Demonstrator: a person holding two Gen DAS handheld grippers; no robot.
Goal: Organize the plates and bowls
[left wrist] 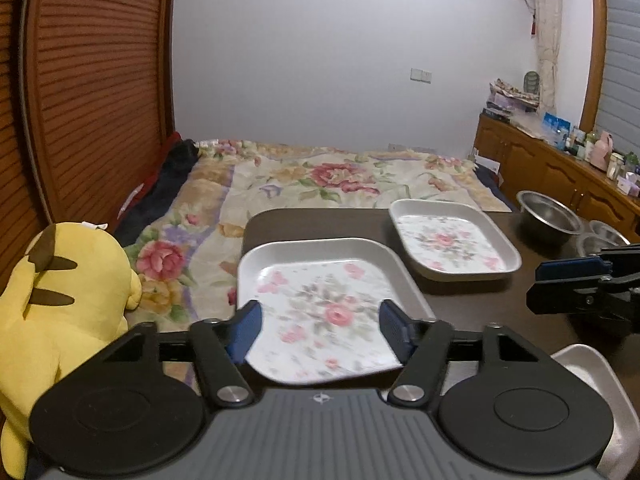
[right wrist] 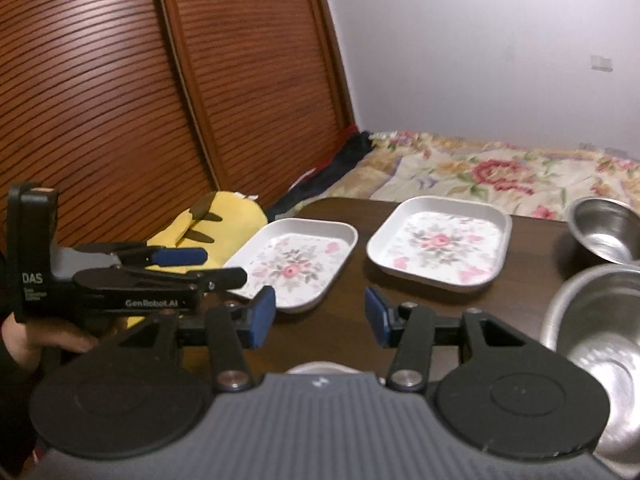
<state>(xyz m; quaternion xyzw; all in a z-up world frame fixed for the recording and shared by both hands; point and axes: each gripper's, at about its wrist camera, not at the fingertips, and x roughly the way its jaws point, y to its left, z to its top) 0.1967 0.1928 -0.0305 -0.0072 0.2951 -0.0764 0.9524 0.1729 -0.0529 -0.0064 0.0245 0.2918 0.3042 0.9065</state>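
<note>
On the dark surface two floral plates sit apart beside steel bowls — both tools (left, right) spread, empty — so approach a rim squarely.

The two floral plates, the near one and the far one, look like smooth enamelled or melamine ware, white rims with a soft sheen. The bench is dark brown wood with a low gloss. The steel bowls, the large near one and the farther one, are bright polished metal with mirror glints. The left gripper and the right gripper are matt black plastic with blue ribbed rubbery pads. The yellow plush toy is soft fabric; the bedspread is printed cloth; the wardrobe doors are slatted reddish wood.
</note>
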